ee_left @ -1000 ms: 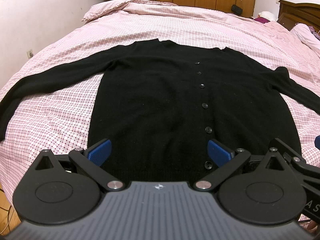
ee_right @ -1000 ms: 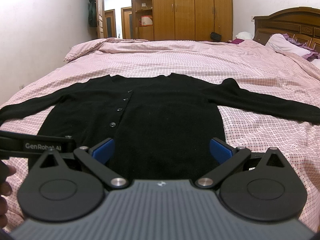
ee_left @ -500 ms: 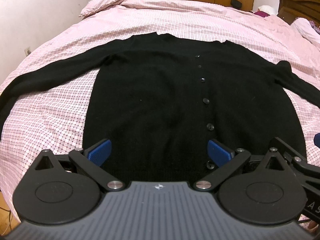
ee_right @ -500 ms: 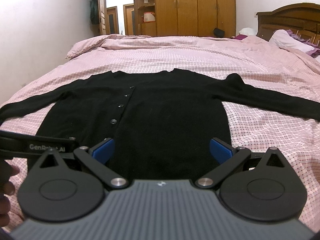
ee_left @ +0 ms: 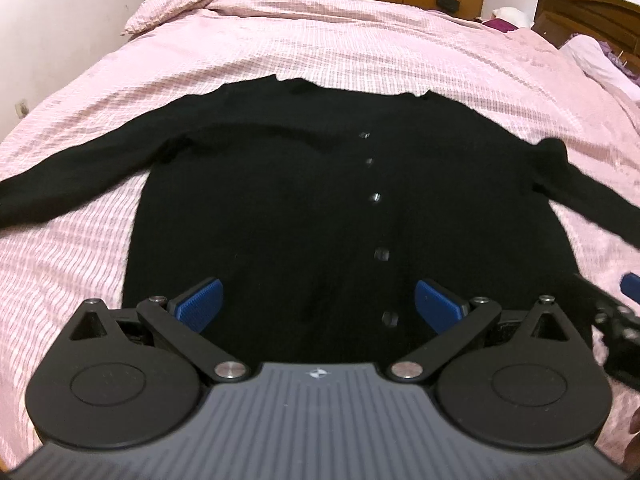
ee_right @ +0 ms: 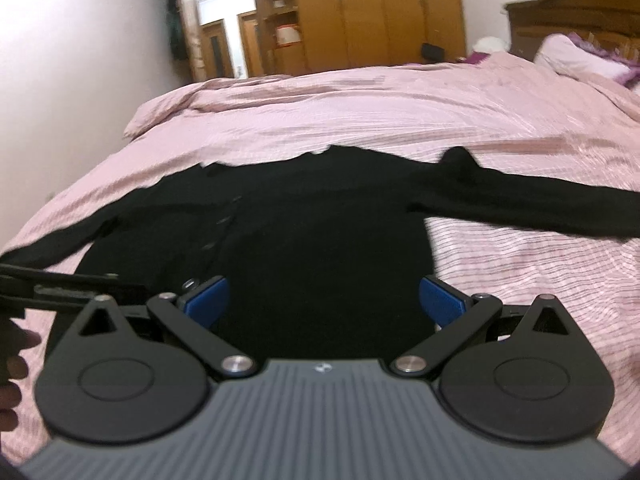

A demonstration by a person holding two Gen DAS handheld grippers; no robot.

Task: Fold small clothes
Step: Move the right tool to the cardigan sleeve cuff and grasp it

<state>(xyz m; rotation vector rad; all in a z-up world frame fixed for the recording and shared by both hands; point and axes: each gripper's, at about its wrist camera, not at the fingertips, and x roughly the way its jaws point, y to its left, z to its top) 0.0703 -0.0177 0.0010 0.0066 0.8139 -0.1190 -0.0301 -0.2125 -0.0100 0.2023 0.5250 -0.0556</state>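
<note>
Left wrist view: a black cardigan (ee_left: pixel 304 200) lies spread flat on a pink bed (ee_left: pixel 360 40), ahead of both tools.

The left gripper (ee_left: pixel 319 302) is held level near the hem, its blue fingers wide apart with the button row between them. The right gripper (ee_right: pixel 324 296) tilts to one side, fingers likewise spread and holding nothing, the cardigan's body between them; its picture is blurred, so whether it touches the cloth is unclear.

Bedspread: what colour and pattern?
Pink with a fine check; the bedspread shows best in the left wrist view.
</note>
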